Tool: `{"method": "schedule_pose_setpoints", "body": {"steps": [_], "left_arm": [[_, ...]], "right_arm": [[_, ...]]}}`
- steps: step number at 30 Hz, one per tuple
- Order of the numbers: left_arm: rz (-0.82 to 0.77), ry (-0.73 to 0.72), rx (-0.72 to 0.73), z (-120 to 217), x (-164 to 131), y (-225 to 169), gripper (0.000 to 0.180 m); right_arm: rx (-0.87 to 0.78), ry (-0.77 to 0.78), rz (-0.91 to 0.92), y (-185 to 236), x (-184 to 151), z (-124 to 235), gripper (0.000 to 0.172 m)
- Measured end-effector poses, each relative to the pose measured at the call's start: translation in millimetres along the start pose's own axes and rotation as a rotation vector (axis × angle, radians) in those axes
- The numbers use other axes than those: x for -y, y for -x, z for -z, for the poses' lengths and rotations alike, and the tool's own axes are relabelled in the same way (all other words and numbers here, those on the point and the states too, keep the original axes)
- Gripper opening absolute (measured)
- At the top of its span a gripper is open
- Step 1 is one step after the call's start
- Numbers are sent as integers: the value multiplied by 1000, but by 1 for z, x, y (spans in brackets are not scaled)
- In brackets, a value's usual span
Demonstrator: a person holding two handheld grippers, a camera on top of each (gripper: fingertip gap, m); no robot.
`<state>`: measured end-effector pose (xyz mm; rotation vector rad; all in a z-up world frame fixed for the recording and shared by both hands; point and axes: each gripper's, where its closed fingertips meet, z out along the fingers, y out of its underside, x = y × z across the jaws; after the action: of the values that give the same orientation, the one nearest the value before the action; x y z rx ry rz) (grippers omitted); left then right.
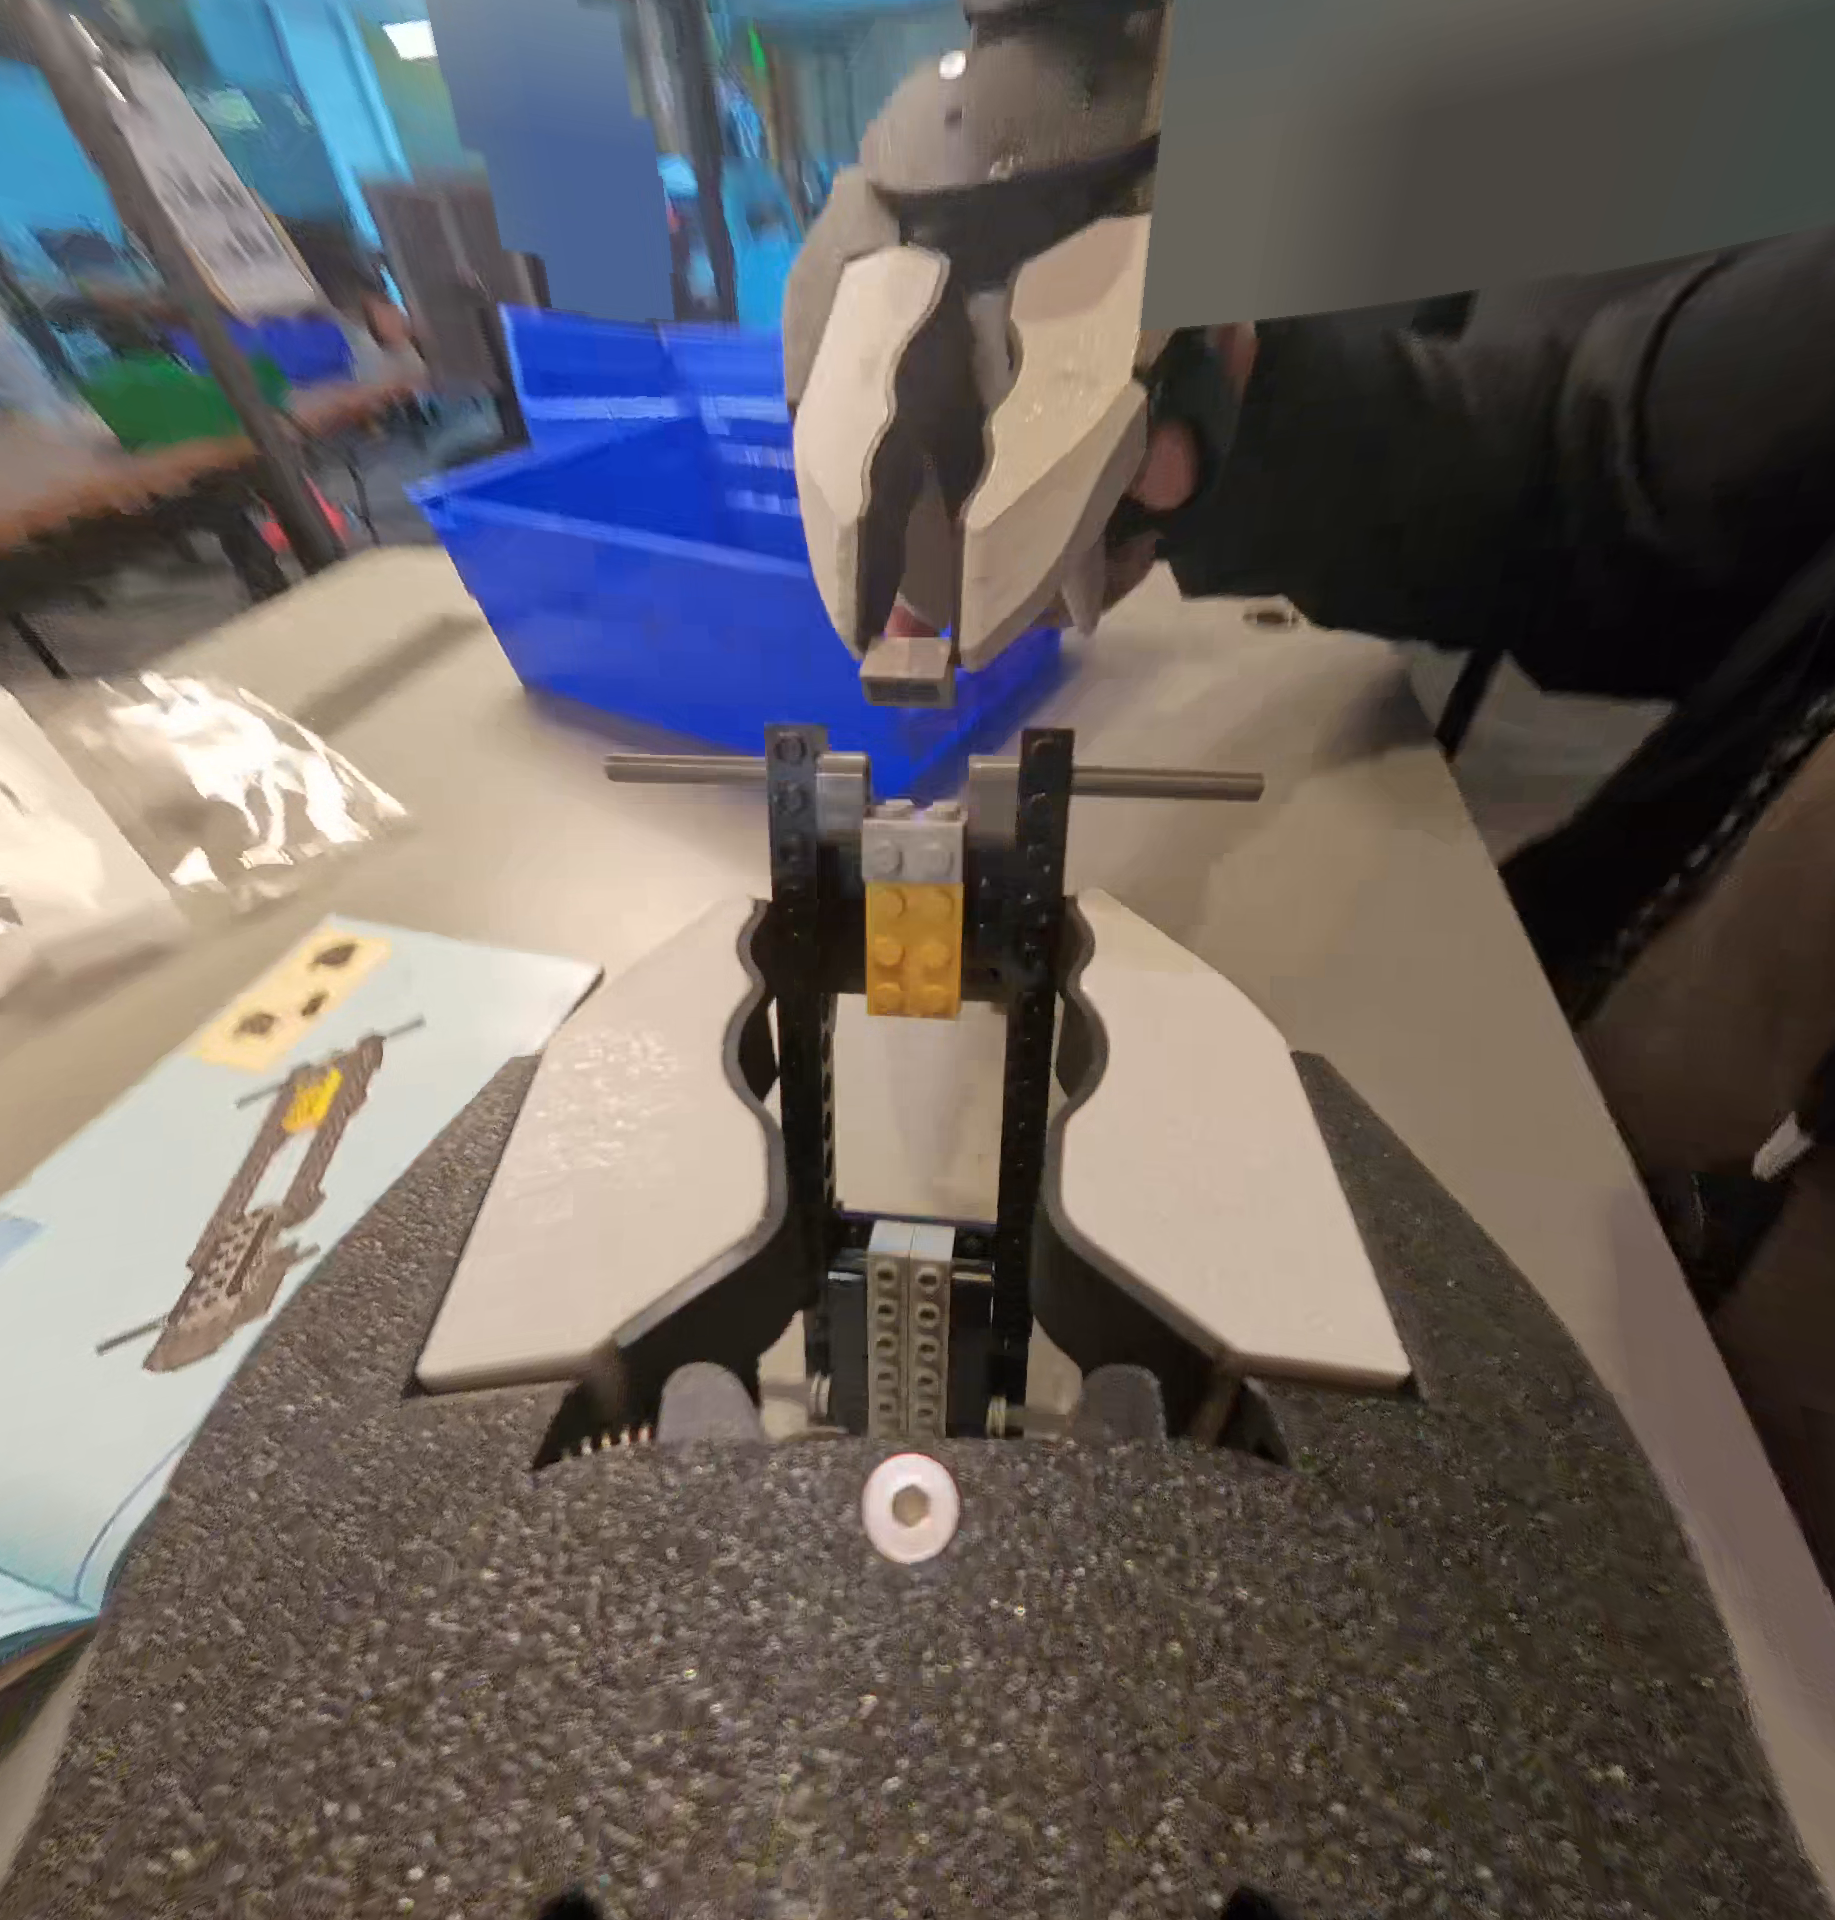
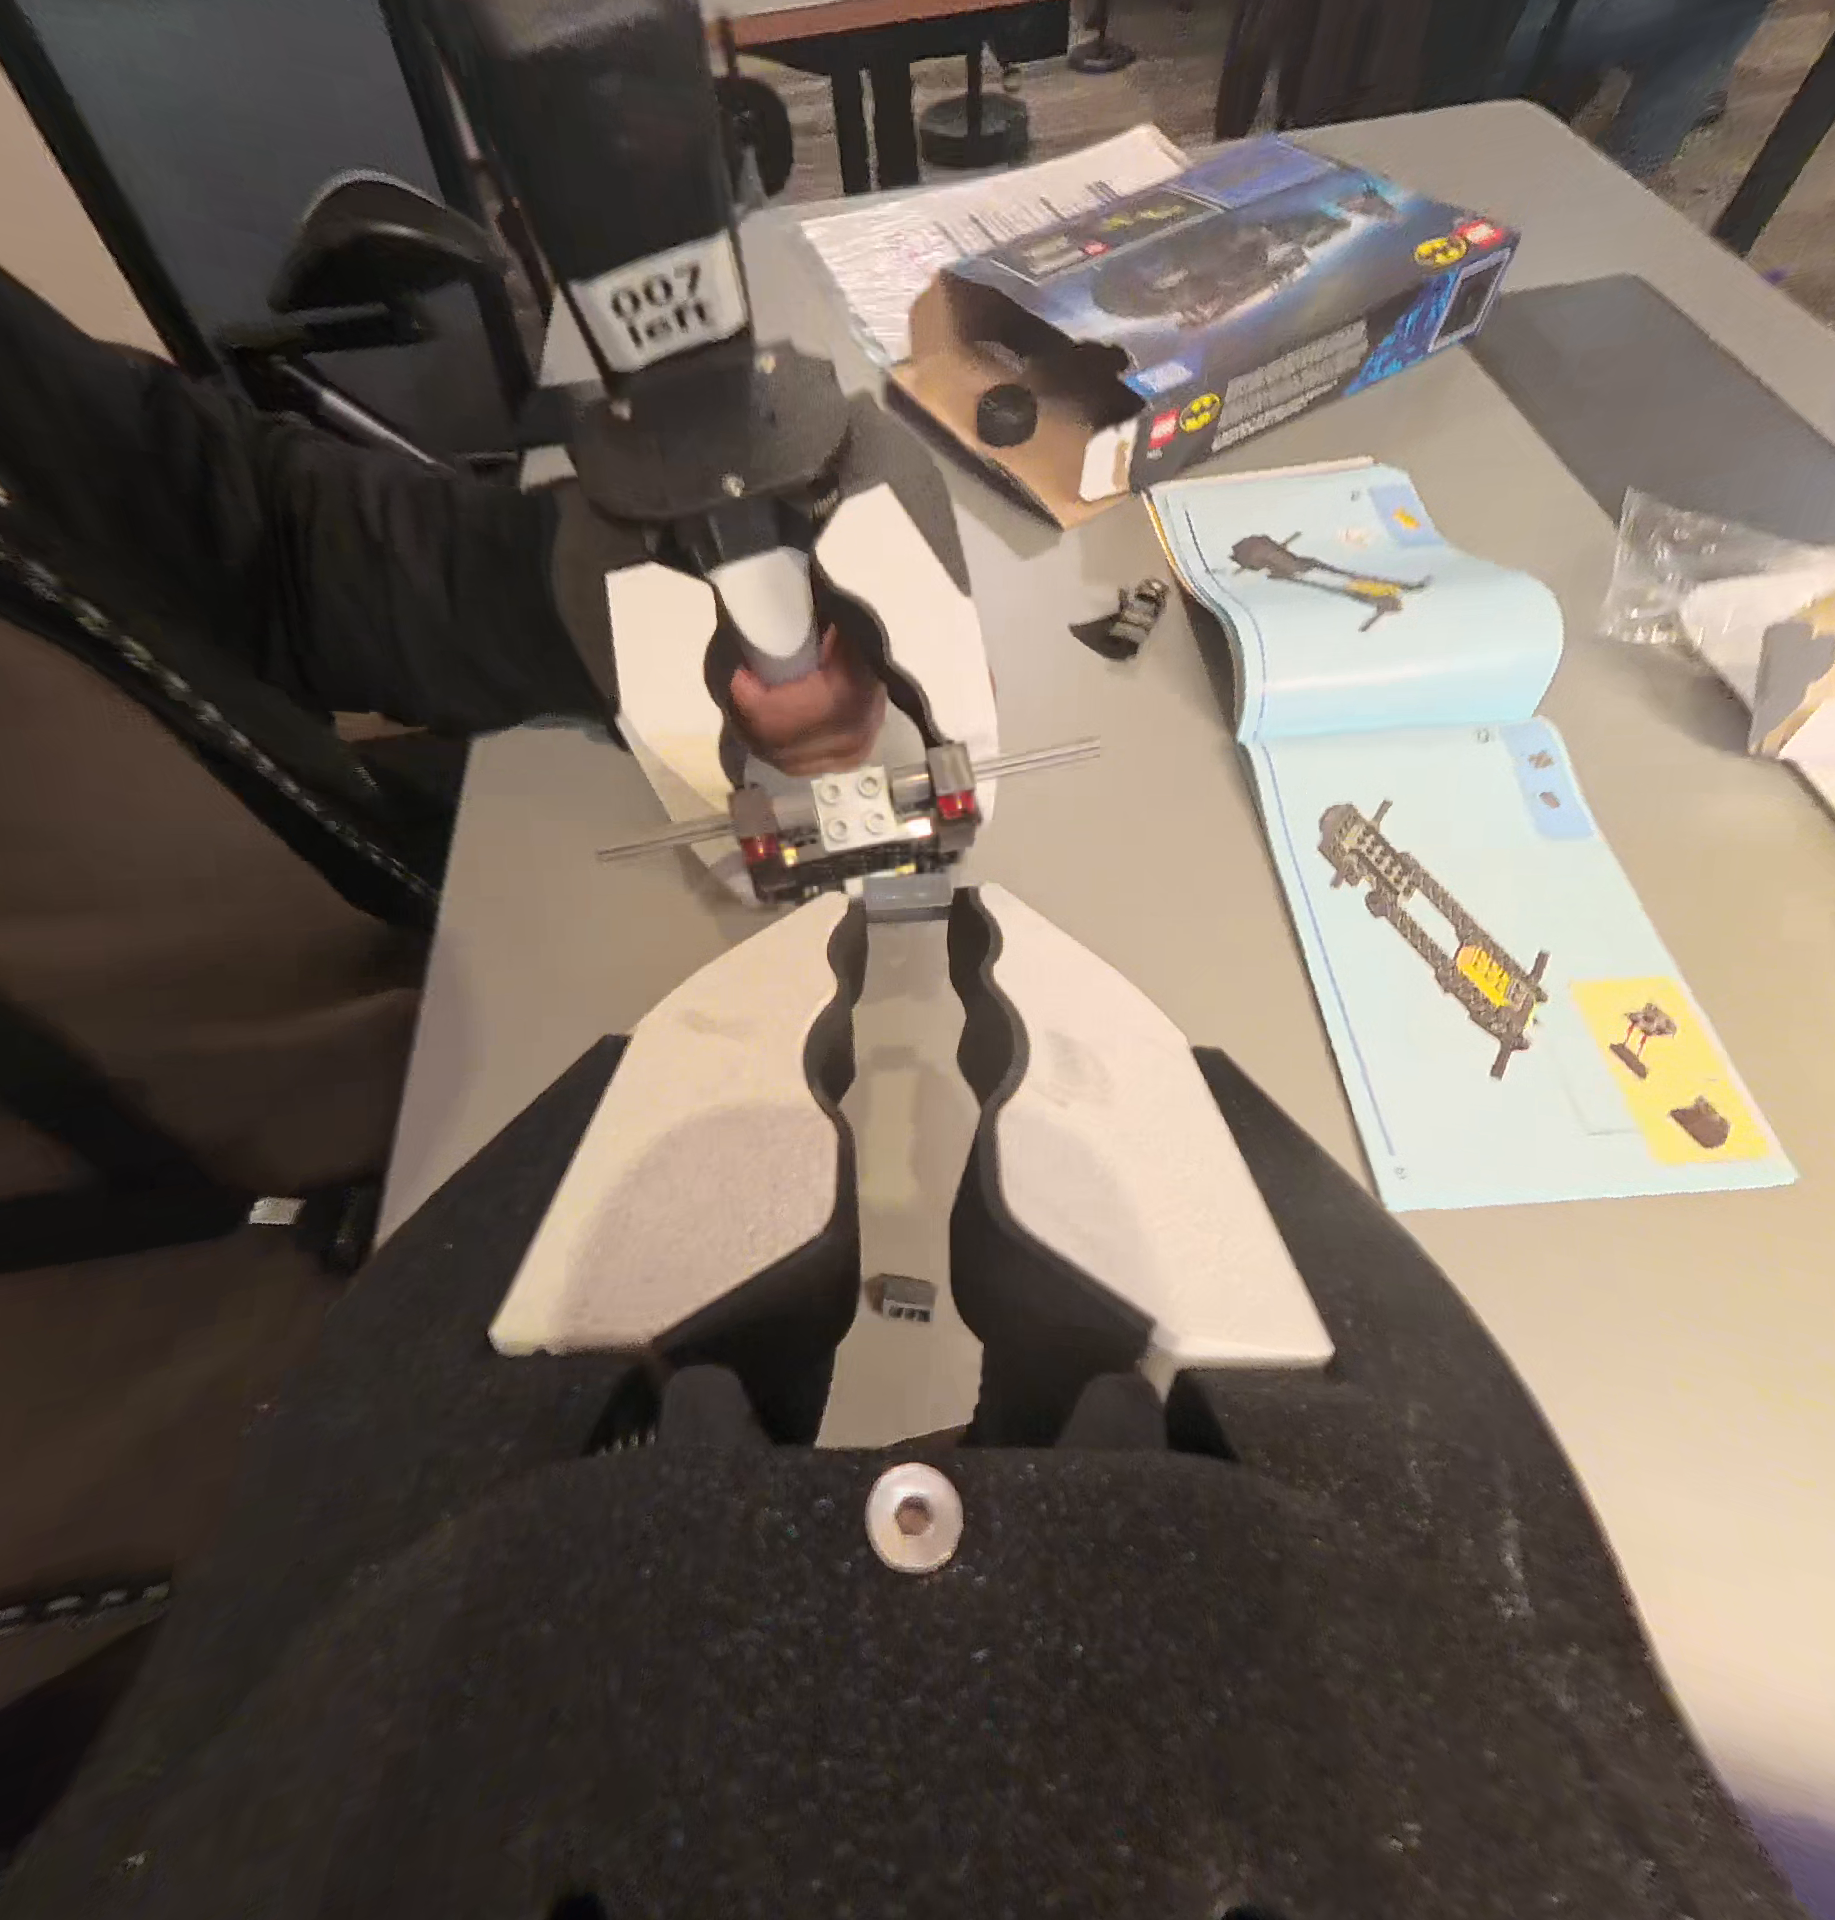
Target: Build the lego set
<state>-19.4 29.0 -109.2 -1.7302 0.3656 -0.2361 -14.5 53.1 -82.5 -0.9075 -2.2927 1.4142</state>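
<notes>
The left gripper (image 1: 913, 997) is clamping a toy-brick frame (image 1: 1027, 1039), its pads pressing on the outer faces of the two long black studded beams and holding it above the grey counter (image 1: 1256, 935), with the far end poking out past the fingertips. That far end is carrying a yellow brick (image 1: 913, 951), a light grey brick (image 1: 913, 847) beyond it, and a thin grey axle (image 1: 1167, 782) sticking out to both sides. The right gripper (image 2: 905, 902) is pinching a small dark grey brick (image 2: 905, 896) at its very fingertips, pads on the piece's two short sides, and holding it just beside the frame's end without clearly touching it; whether there is contact cannot be told. The frame looks light and rigid plastic, but it is only pressed together, so it is likely to flex or pop apart under a twist; taking it across the beams' sides, as it is held now, seems the sound place, while the axle looks too thin and slick to grip. The small brick is hard, smooth and tiny, likely to pivot or slip if pinched off-centre. An open instruction booklet (image 2: 1495, 935), a torn cardboard box (image 2: 1256, 312), another small dark grey piece (image 2: 902, 1296) and a blue bin (image 1: 632, 561) are lying on the counter.
</notes>
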Motion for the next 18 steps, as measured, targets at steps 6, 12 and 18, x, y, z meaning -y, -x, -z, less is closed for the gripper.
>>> {"method": "schedule_pose_setpoints", "body": {"steps": [6,12,18], "left_arm": [[8,-167,144,4,30,-23,52],[9,-255,191,13,40,-44,52],[9,-302,196,22,42,-53,52]], "right_arm": [[54,147,127,33,32,11,15],[108,339,230,58,35,4,15],[130,453,275,72,39,-3,15]]}}
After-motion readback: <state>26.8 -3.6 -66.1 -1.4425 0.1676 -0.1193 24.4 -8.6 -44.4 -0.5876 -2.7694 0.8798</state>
